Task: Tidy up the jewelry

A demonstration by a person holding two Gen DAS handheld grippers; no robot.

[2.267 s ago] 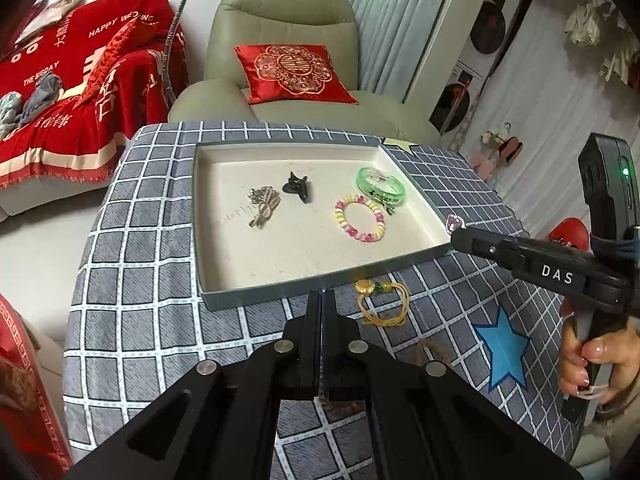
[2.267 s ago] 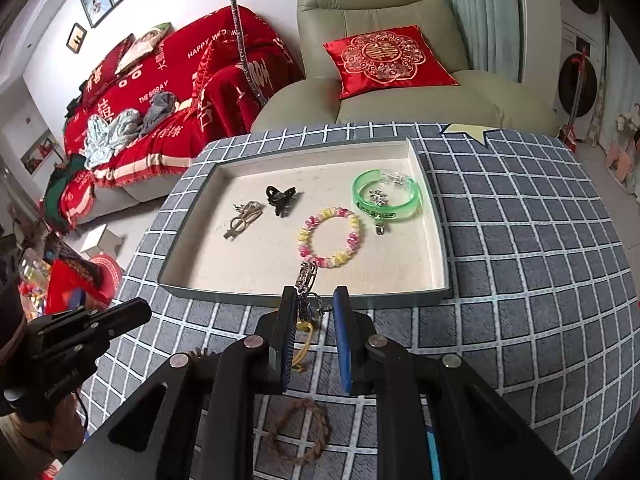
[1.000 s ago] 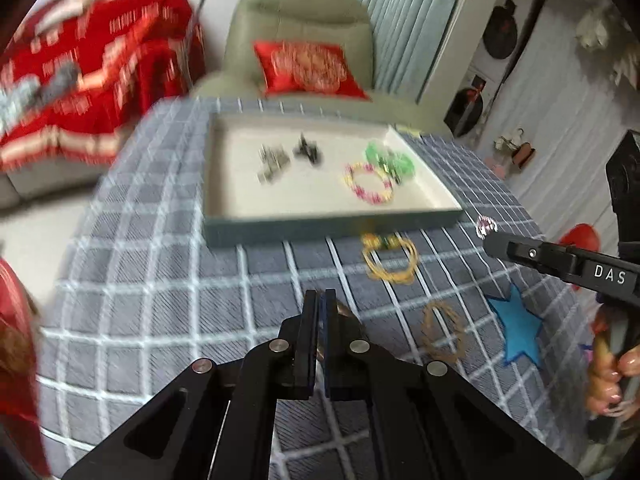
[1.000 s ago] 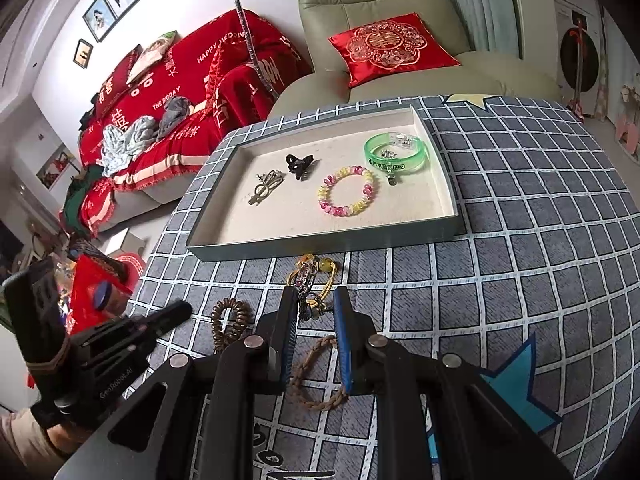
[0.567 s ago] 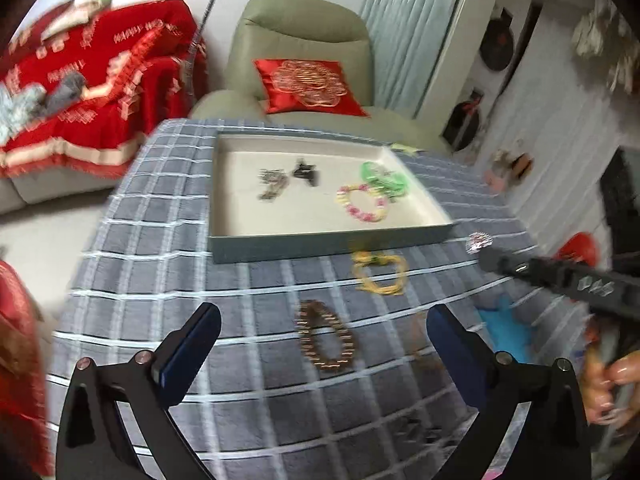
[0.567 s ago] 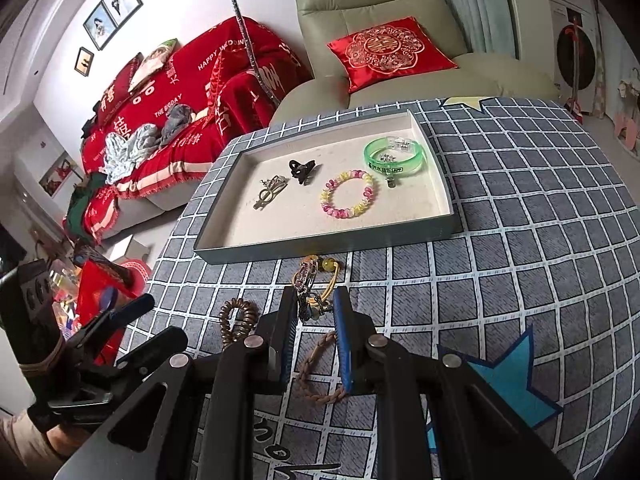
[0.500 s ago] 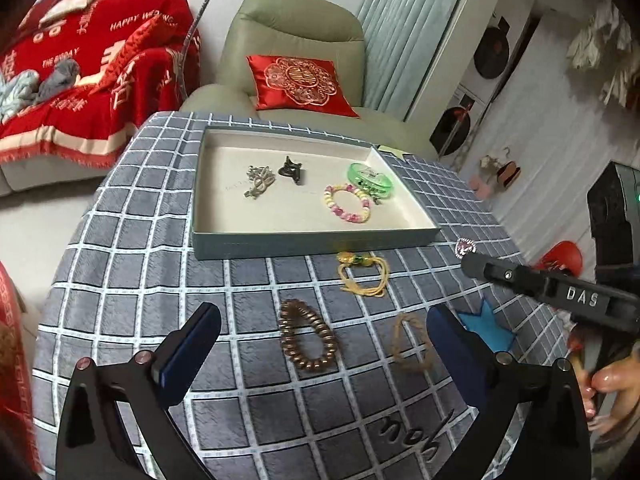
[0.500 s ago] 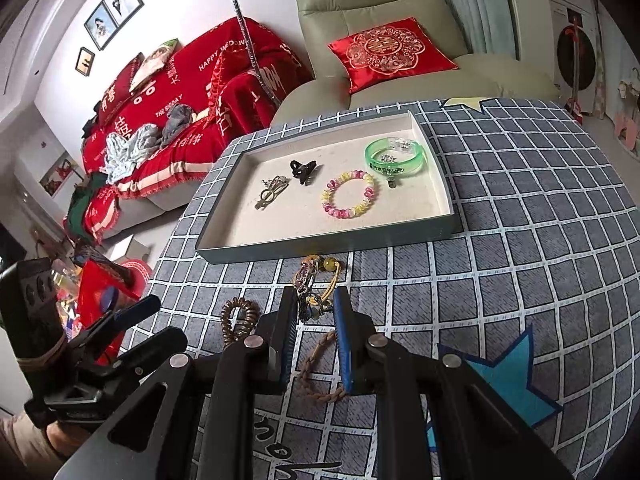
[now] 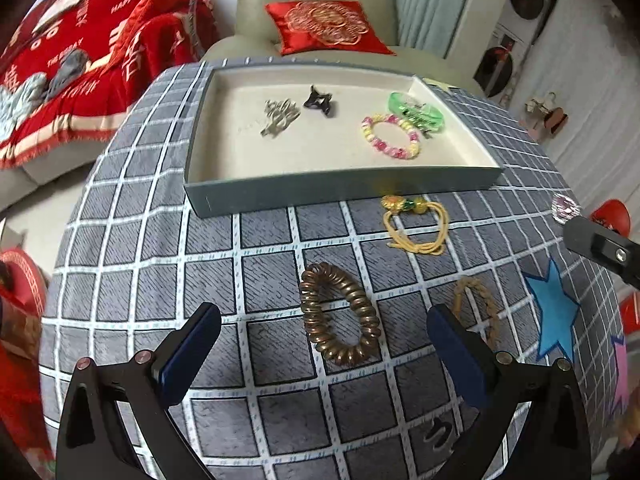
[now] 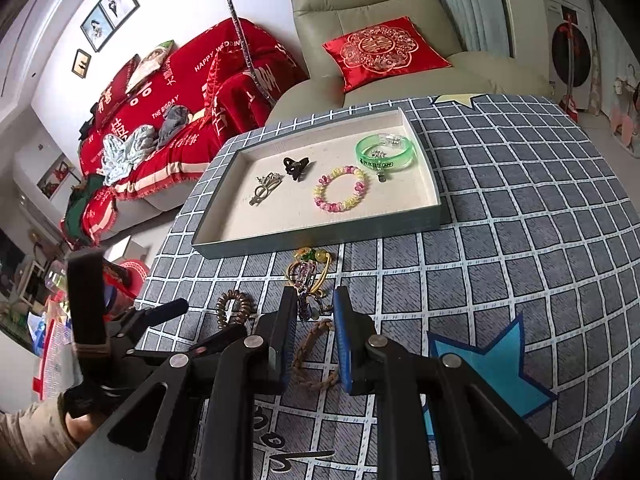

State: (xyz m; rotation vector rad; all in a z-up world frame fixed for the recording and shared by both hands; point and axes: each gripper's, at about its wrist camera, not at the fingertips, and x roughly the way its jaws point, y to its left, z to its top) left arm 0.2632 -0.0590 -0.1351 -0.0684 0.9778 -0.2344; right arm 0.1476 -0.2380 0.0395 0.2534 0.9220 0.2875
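In the left wrist view, our left tongs [image 9: 323, 344] are spread wide at the bottom of the frame. The brown coil hair tie [image 9: 338, 315] lies on the checked tablecloth [image 9: 132, 248], right between the two blue pads [image 9: 190, 354], touching neither one. A braided brown bracelet [image 9: 478, 308] lies just beside the right pad. Higher up, near the middle, is a yellow cord bracelet [image 9: 416, 224], close to the front wall of the grey tray [image 9: 340, 192]. Inside the tray, in the upper part of the frame, we see a silver hair clip [image 9: 280, 117], a black claw clip [image 9: 319, 101], a pink and yellow bead bracelet [image 9: 391, 137] and a green bangle [image 9: 416, 111]. At the right edge, the tip of our right tongs [image 9: 592, 236] holds a small sparkly charm [image 9: 565, 208].

In the right wrist view, our right tongs [image 10: 316, 316] are narrow and pinch a small key-ring charm [image 10: 305, 280] against the left finger, in the lower middle. The yellow cord bracelet [image 10: 316, 264] lies just behind it, the braided one [image 10: 316, 356] under the fingers. The coil hair tie [image 10: 234, 306] sits to the left, by our left tongs [image 10: 168, 312].
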